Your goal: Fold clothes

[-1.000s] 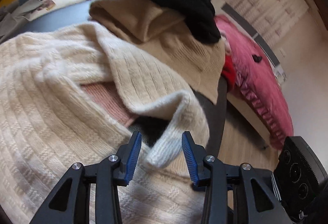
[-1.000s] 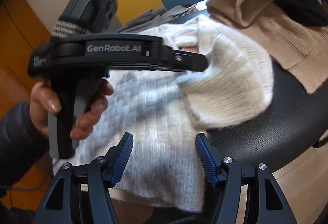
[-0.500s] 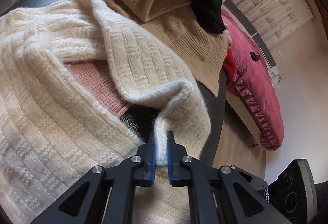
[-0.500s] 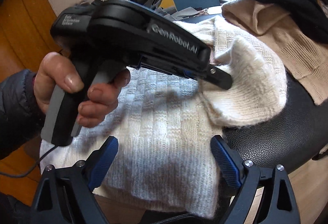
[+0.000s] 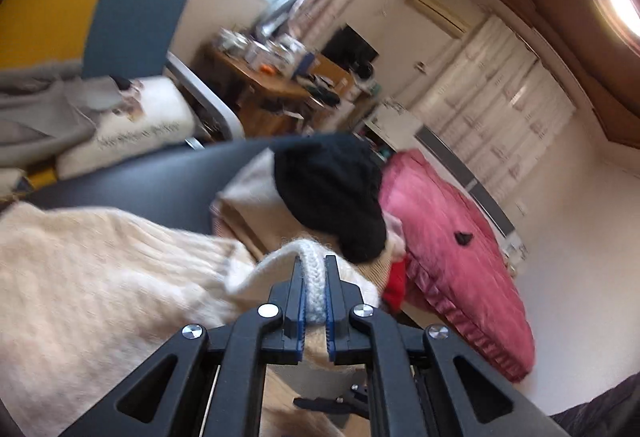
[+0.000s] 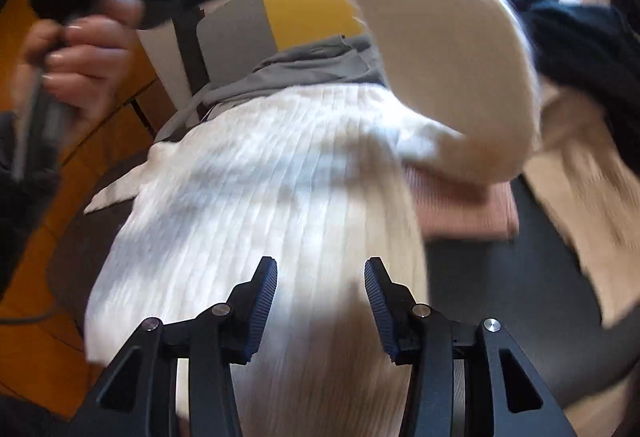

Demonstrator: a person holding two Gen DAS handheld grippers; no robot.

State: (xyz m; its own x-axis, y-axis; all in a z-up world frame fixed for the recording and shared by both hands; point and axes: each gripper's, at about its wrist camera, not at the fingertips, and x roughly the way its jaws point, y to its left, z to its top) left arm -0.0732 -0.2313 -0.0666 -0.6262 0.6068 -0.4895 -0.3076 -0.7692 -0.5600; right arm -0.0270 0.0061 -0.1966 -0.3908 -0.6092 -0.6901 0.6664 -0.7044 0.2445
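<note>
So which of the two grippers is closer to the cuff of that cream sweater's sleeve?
Left. The left gripper is shut on the sleeve cuff, lifting it. The right gripper is open over the sweater's body, apart from the raised sleeve.

No legible text, only a blurred pillow [image 5: 132, 125] print.

Bare black leather seat surface [image 6: 500, 277] is left free to the right of the cream ribbed knit sweater [image 6: 260, 197], though it's hemmed in by a folded pink knit [image 6: 464, 205] and a tan sweater [image 6: 580, 197]. A black knitted garment [image 5: 332, 197] is heaped behind, blocking that side.
</note>
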